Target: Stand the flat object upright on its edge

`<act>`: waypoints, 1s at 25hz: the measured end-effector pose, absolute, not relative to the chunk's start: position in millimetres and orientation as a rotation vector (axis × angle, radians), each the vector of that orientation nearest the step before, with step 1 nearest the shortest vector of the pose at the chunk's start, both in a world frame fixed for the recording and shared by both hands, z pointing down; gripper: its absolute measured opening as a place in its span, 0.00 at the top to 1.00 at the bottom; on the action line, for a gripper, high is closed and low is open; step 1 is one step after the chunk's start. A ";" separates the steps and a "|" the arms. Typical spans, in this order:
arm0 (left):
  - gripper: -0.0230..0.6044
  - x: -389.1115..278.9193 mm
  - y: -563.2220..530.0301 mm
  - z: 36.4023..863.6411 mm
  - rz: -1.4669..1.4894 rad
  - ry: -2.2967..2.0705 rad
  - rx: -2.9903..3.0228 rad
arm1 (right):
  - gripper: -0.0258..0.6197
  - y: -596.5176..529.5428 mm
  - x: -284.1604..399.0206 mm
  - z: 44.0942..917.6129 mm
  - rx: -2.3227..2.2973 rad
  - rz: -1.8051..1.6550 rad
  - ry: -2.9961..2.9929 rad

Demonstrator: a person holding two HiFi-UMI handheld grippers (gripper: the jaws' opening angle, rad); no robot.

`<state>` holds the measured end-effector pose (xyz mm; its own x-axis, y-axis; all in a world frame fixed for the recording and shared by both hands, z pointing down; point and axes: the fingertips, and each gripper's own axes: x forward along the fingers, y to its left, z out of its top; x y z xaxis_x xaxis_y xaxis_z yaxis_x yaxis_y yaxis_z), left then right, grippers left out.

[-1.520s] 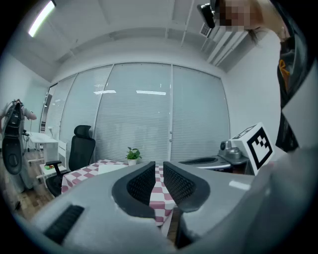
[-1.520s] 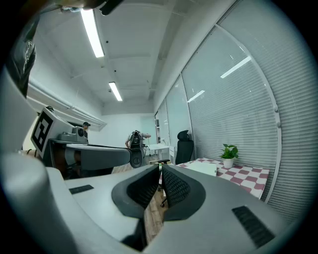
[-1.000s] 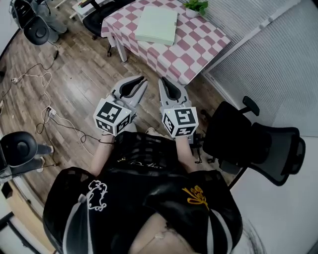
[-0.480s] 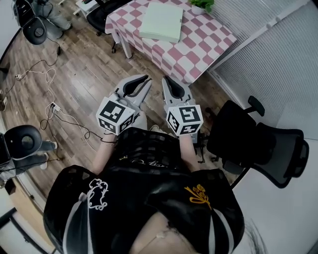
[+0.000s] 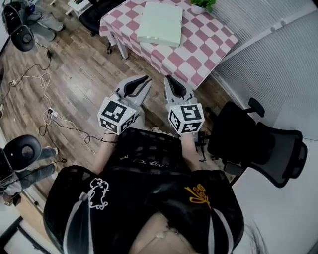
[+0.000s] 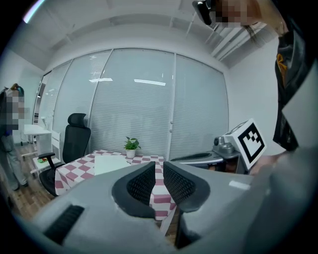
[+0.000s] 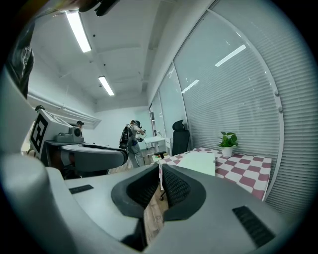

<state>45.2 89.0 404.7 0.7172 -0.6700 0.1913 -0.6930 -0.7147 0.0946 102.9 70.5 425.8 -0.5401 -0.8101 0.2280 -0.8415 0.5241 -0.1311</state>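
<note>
The checkered bench stands ahead of the person, and the pale green pad lies flat on it. The left gripper and right gripper are both closed and empty. They point toward the pad from well short of it, the right marginally nearer.

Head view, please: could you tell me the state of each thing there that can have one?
left gripper: jaws shut, nothing between them, short of the table.
right gripper: jaws shut, nothing between them, short of the table.
flat object: lying flat on the checked table, not yet stood up.
potted plant: upright on the table.
</note>
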 end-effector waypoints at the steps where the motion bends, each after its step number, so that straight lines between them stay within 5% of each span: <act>1: 0.87 41.1 77.0 405.2 0.209 -1.100 2.757 | 0.92 59.7 100.5 426.9 1.433 0.345 -2.607; 25: 0.87 -60.2 -148.7 415.1 0.225 -0.889 2.795 | 0.92 -147.5 17.1 446.9 1.604 0.452 -2.416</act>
